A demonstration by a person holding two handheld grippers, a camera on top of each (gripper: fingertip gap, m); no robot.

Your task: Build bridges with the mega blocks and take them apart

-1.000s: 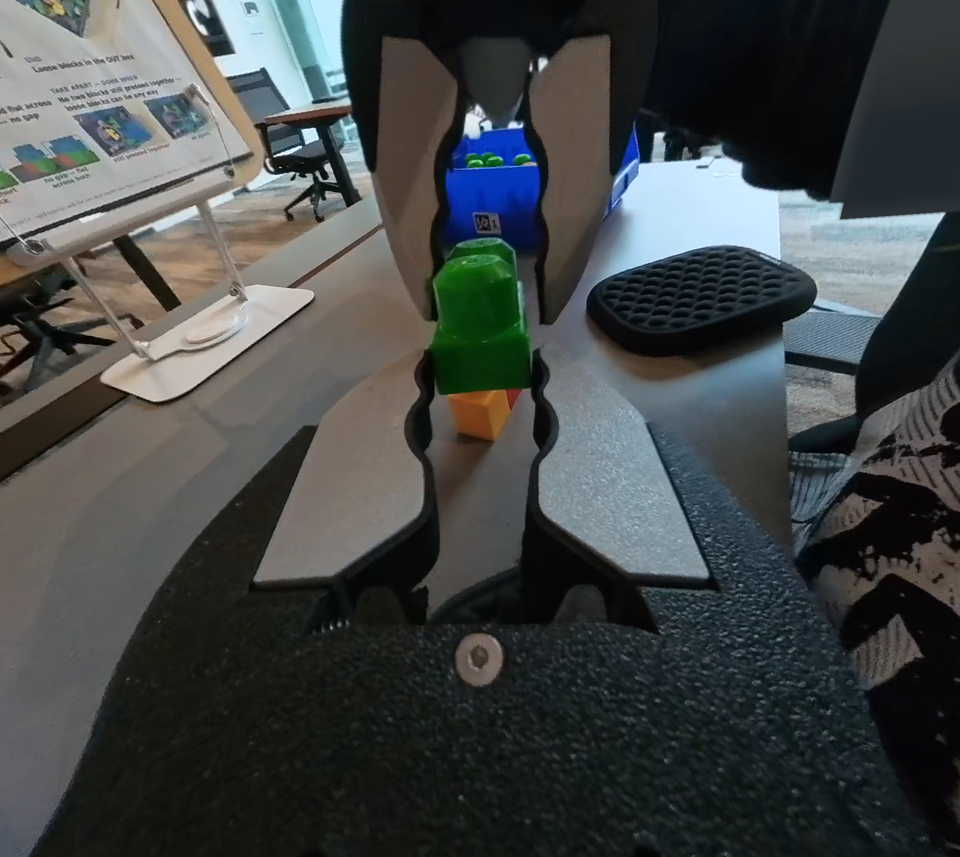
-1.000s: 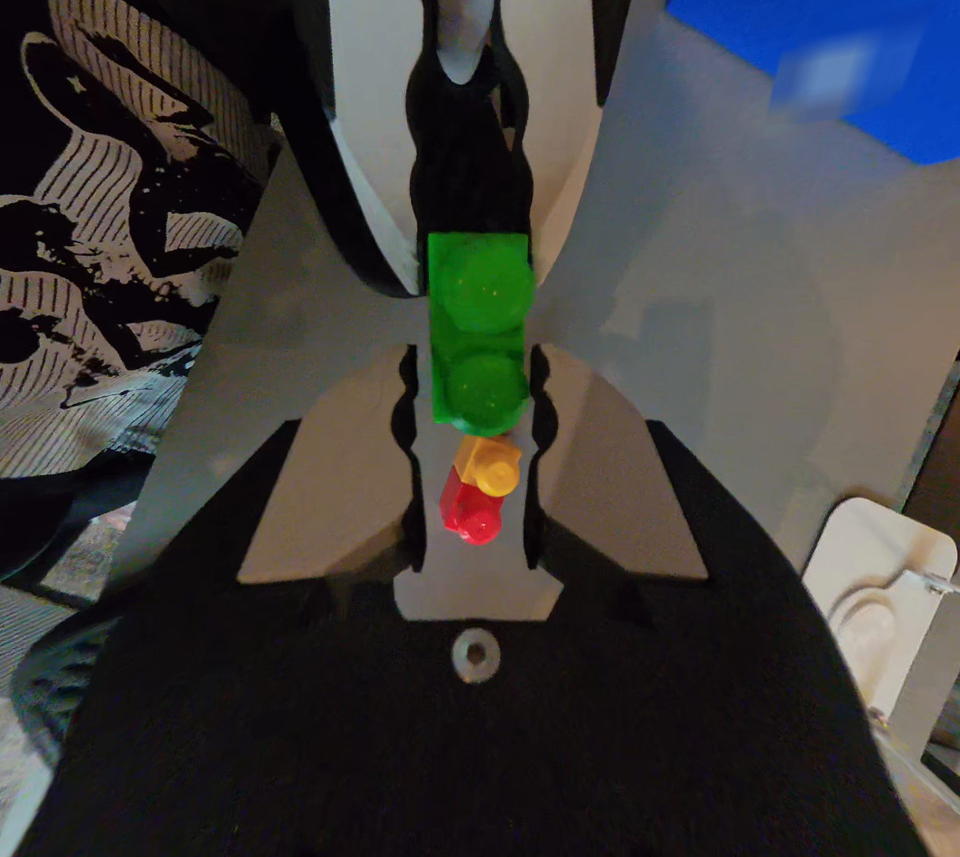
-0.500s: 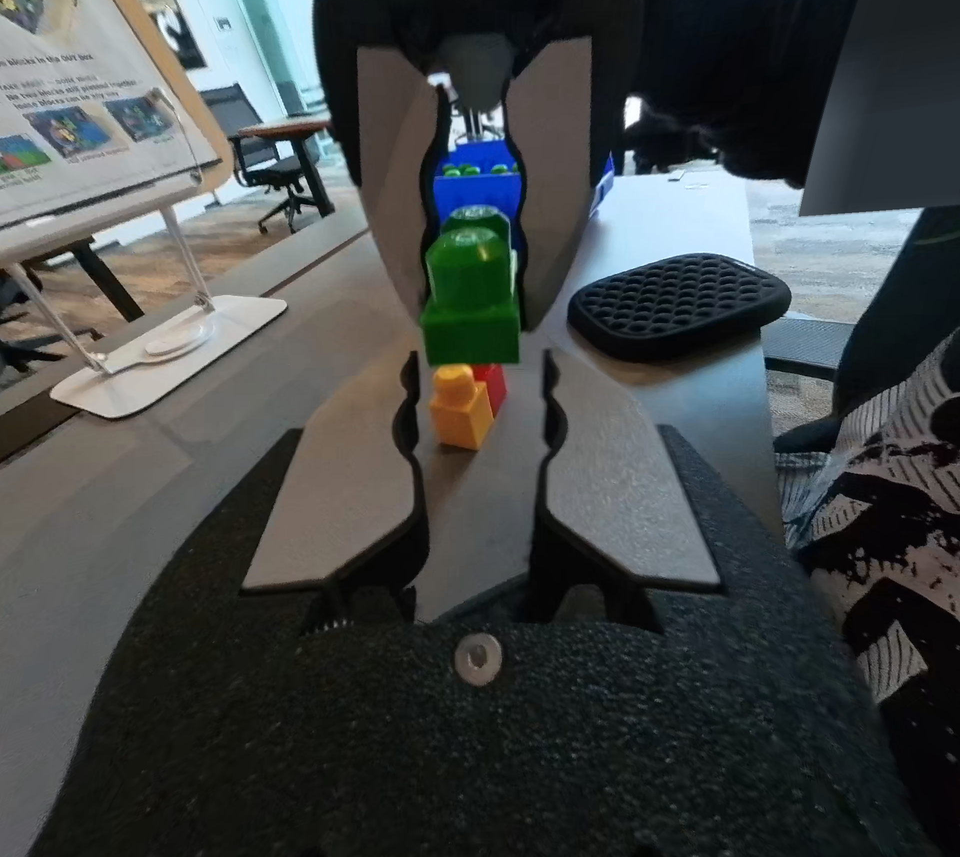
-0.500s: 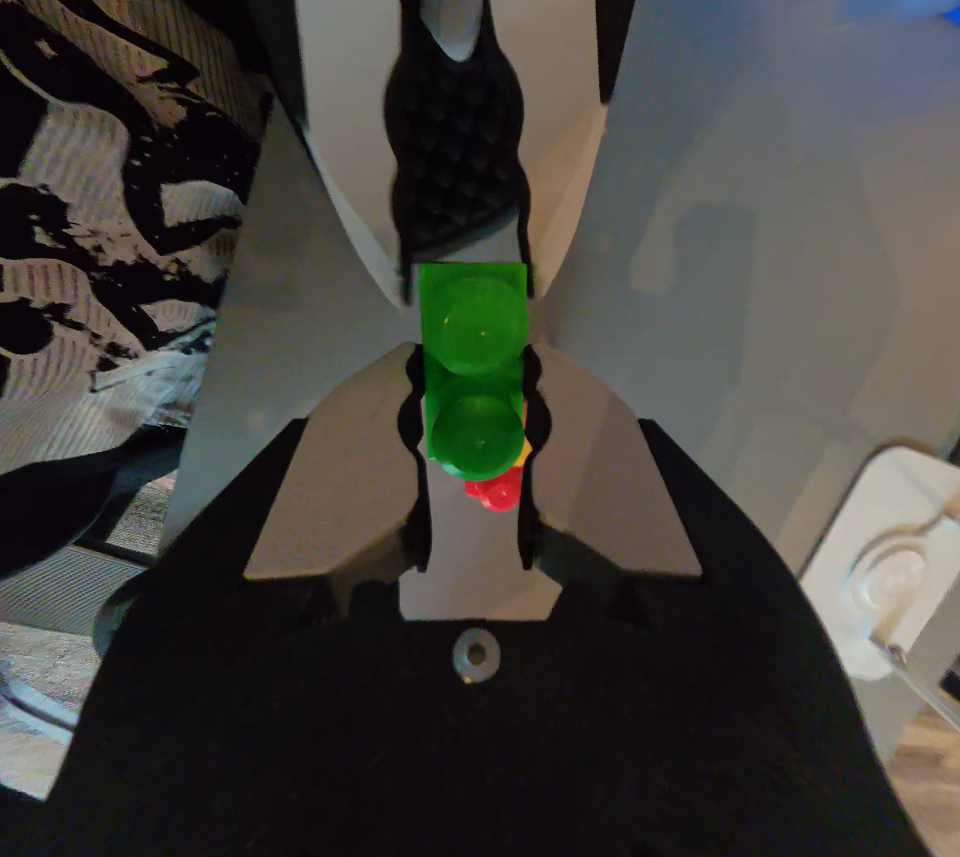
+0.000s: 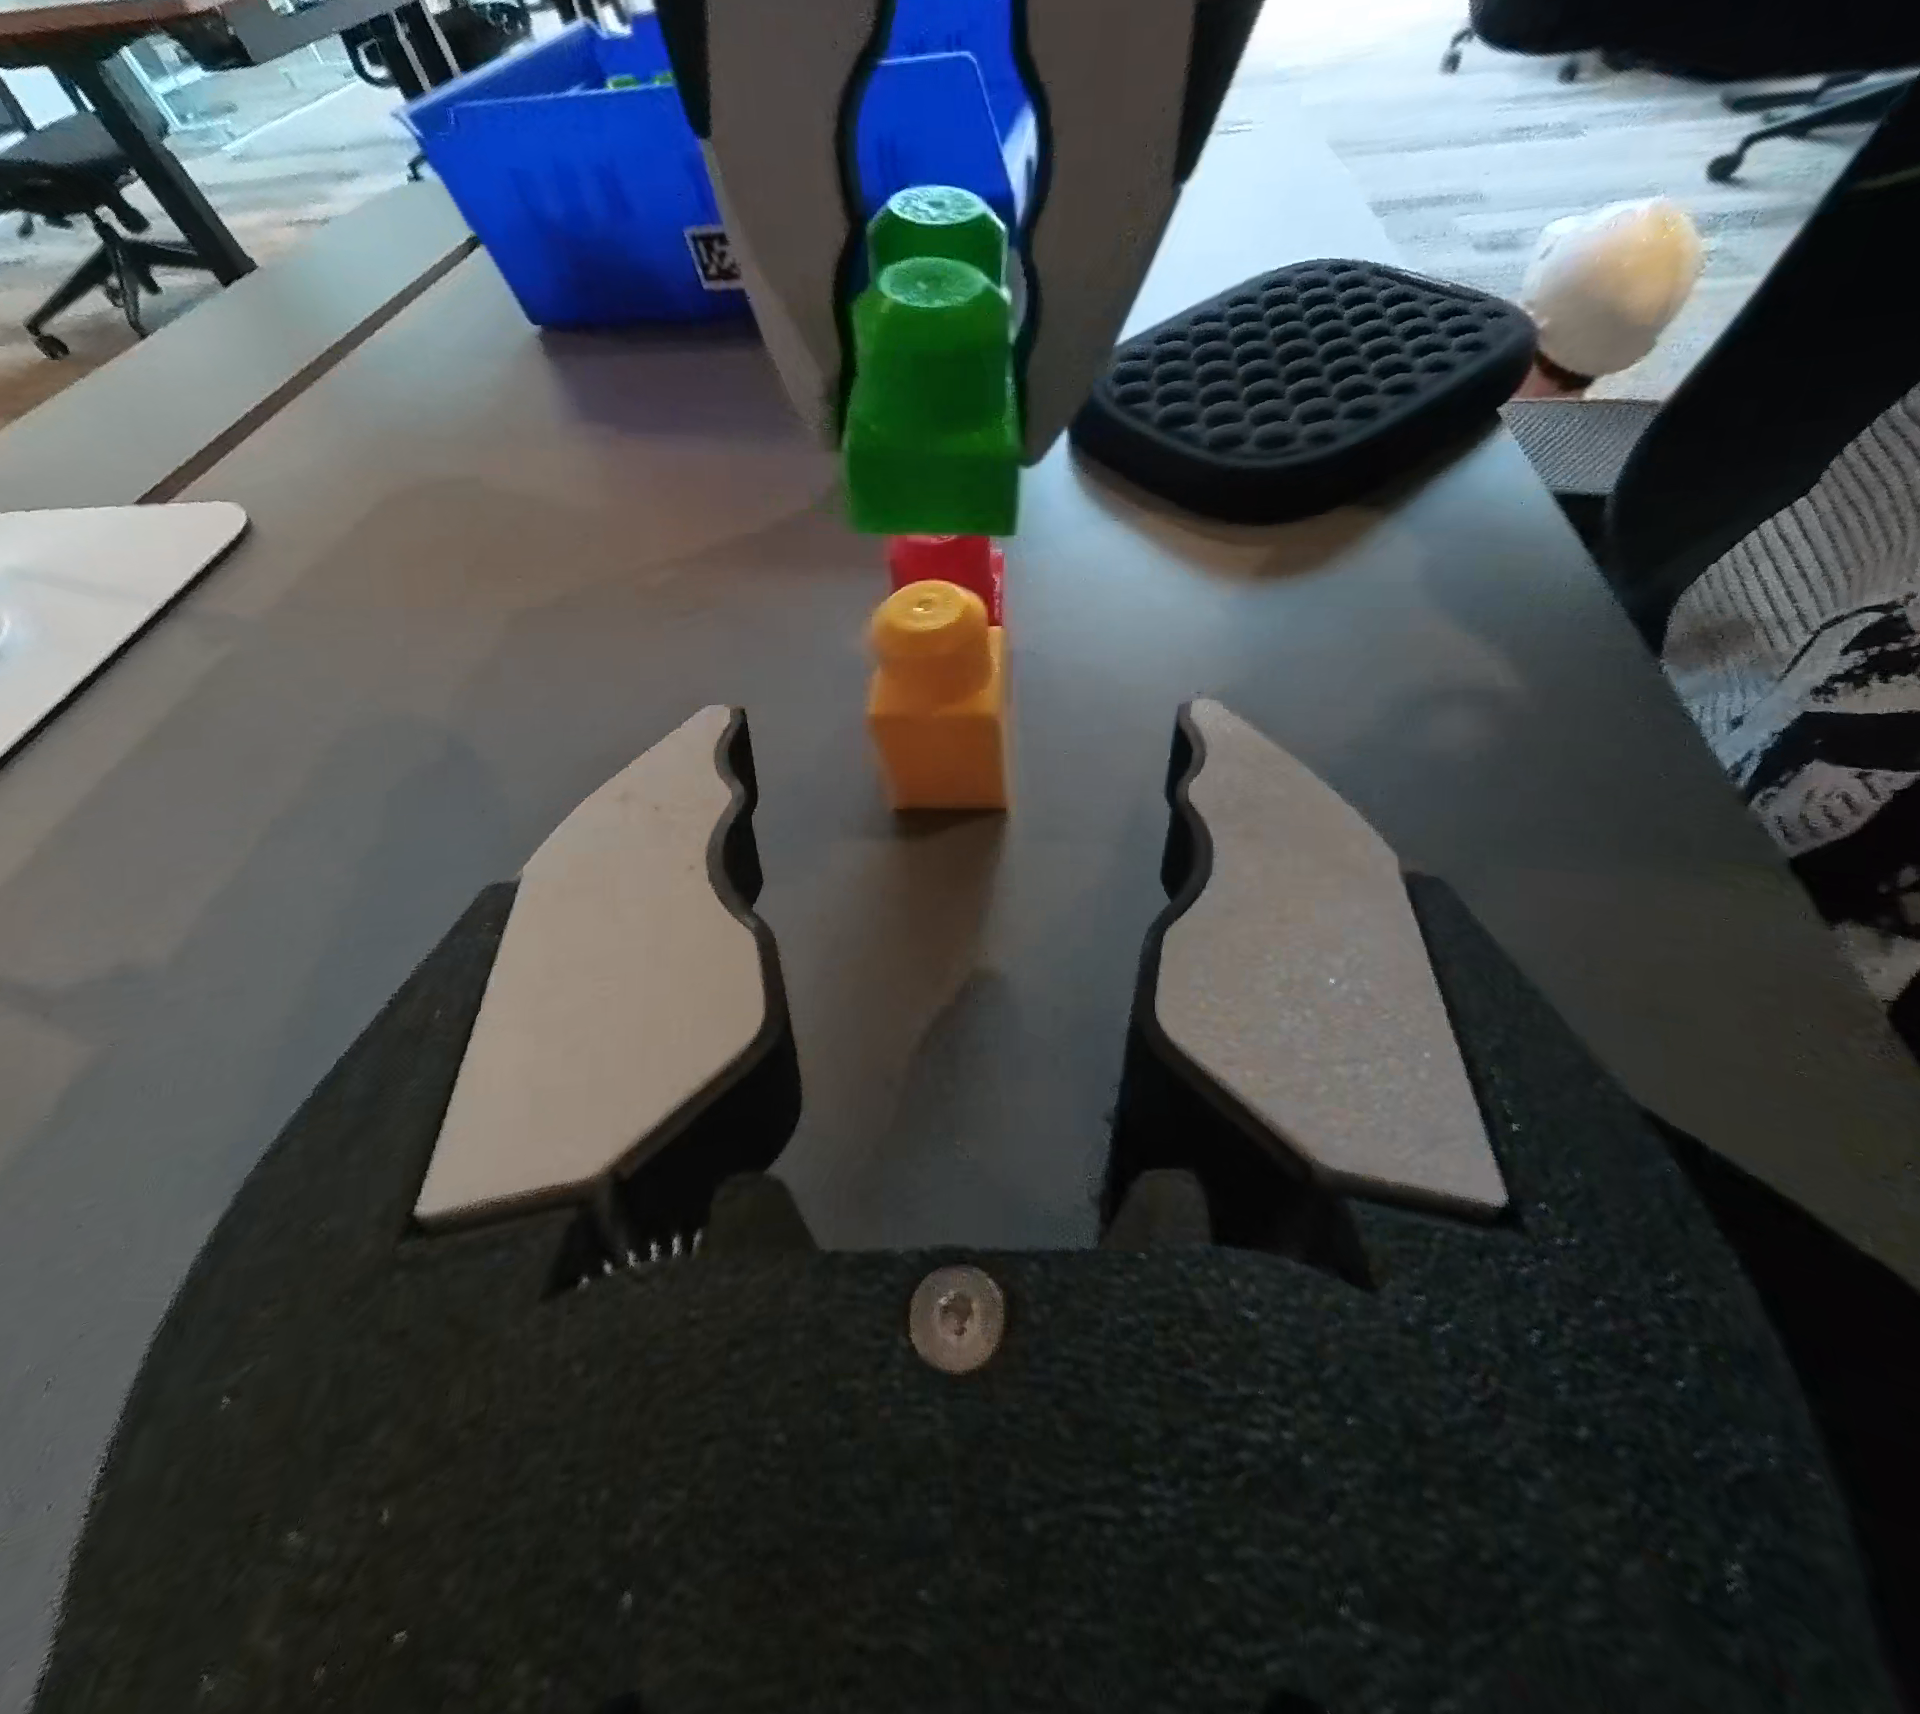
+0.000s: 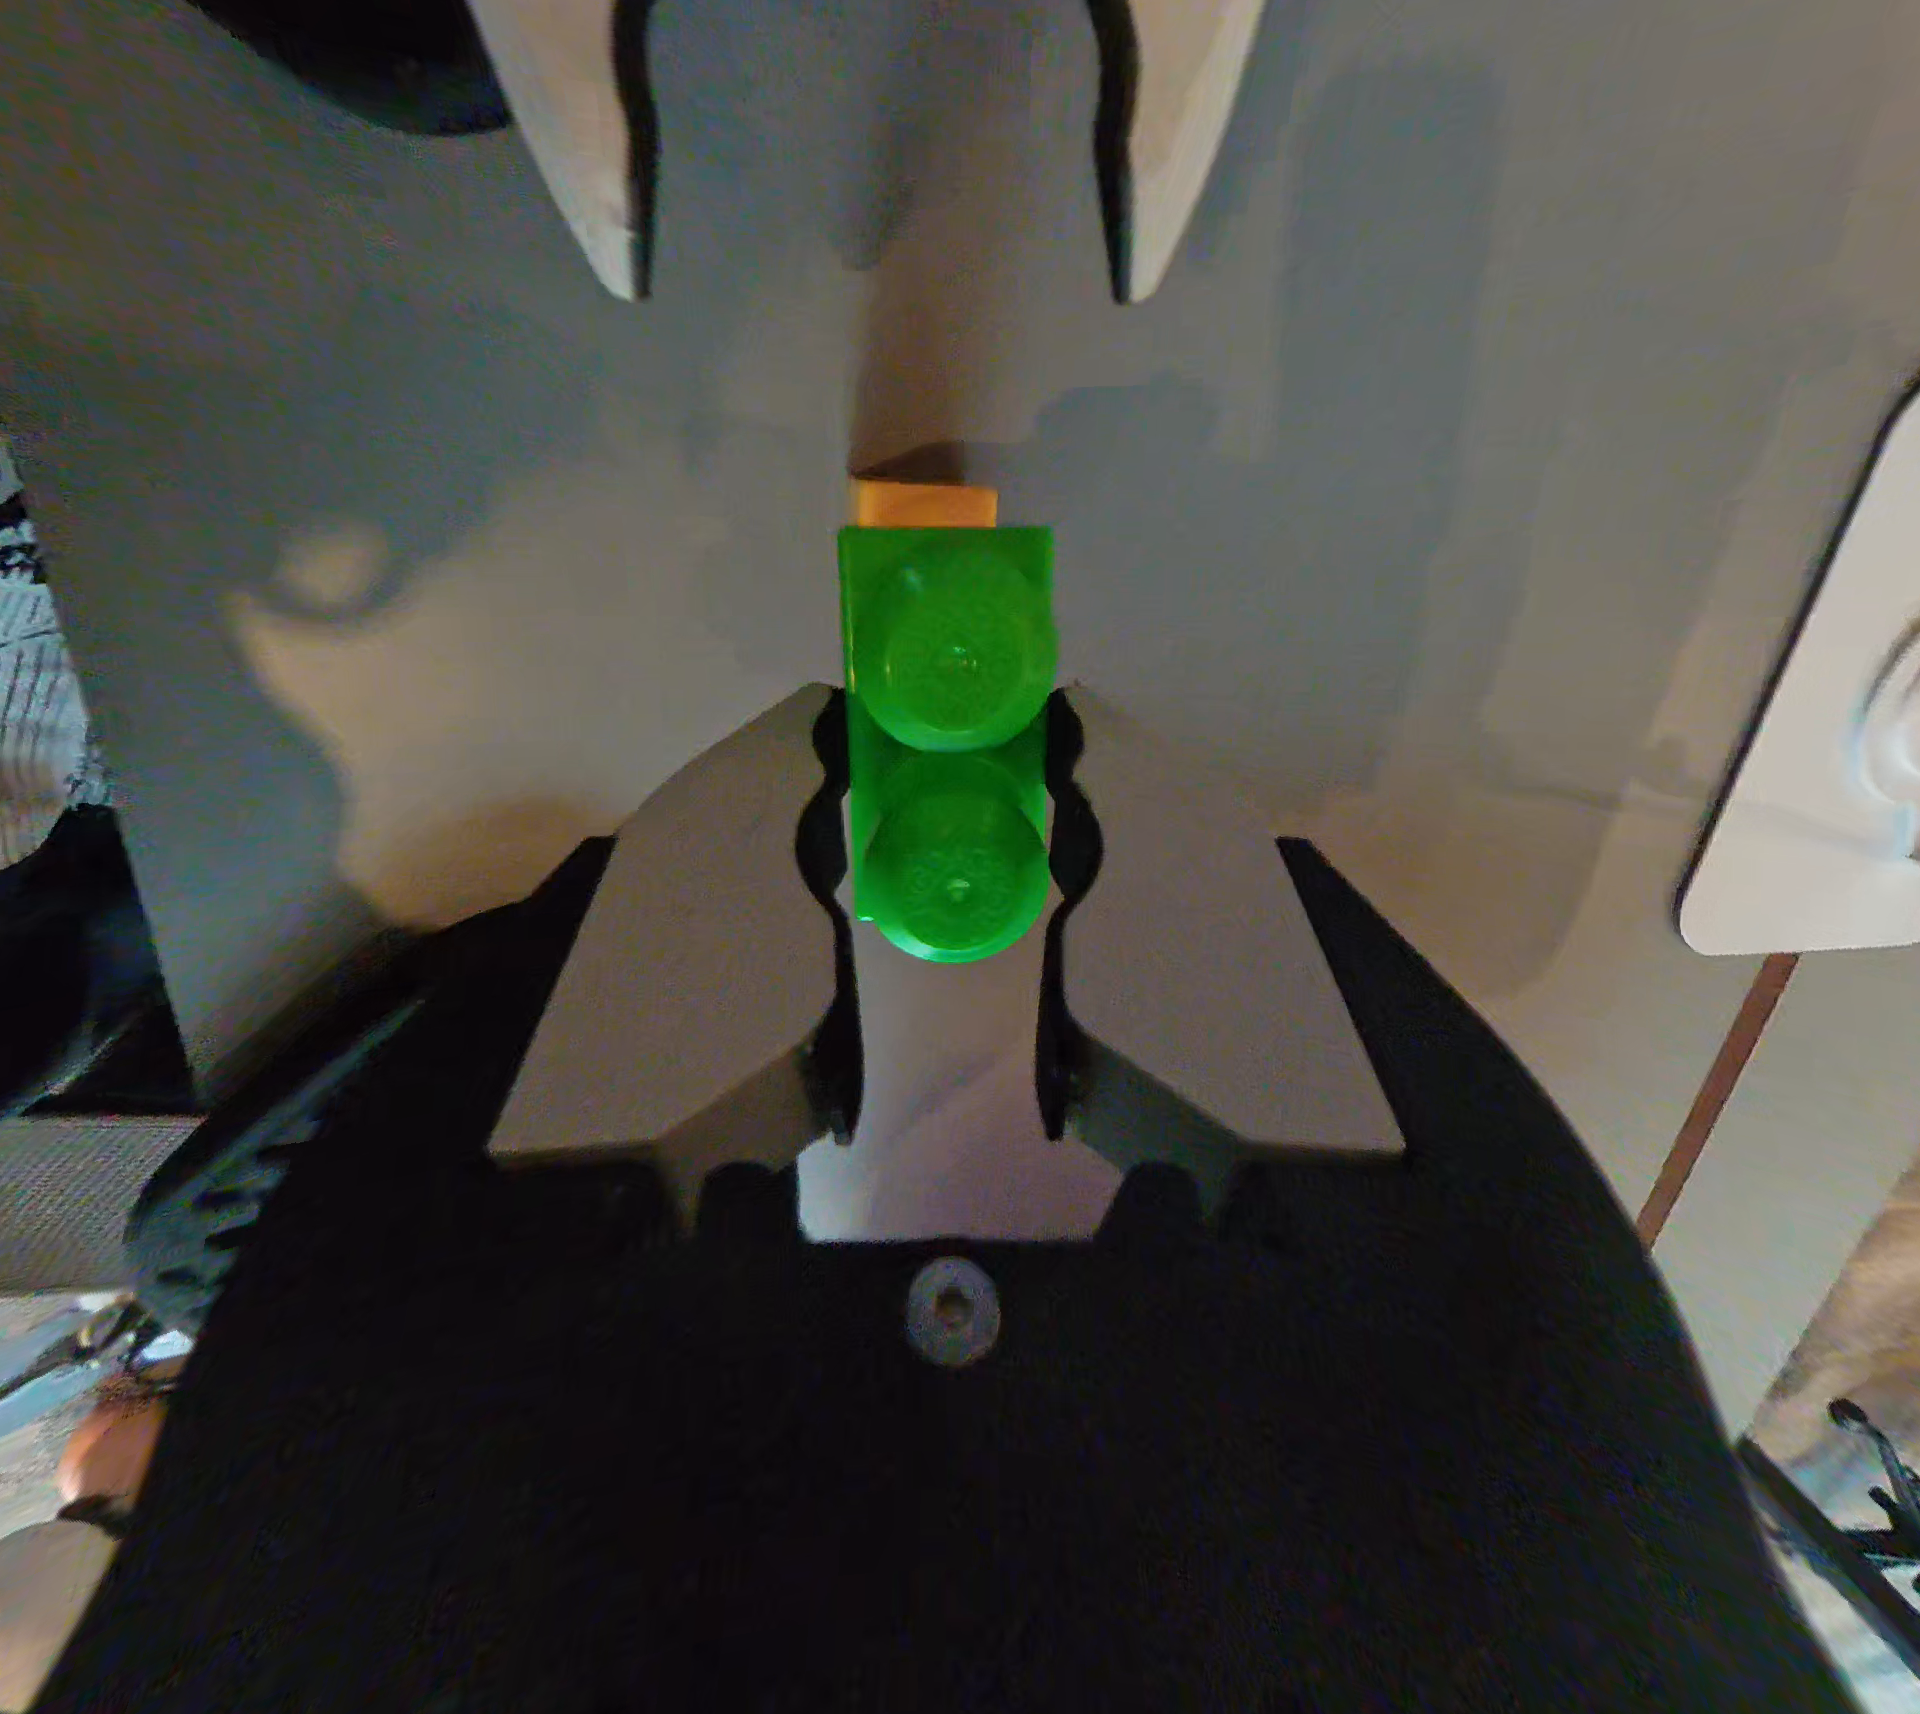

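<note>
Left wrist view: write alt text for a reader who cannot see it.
The right gripper holds a green two-stud block above a red block and an orange block on the grey table. The left gripper is open; a blue bin stands behind.

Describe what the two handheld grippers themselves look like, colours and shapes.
Both match. The left gripper has a rough black textured body with a silver screw at its centre, and two flat grey fingers with wavy black inner edges. The right gripper shows the same black body, screw and grey wavy-edged fingers.
</note>
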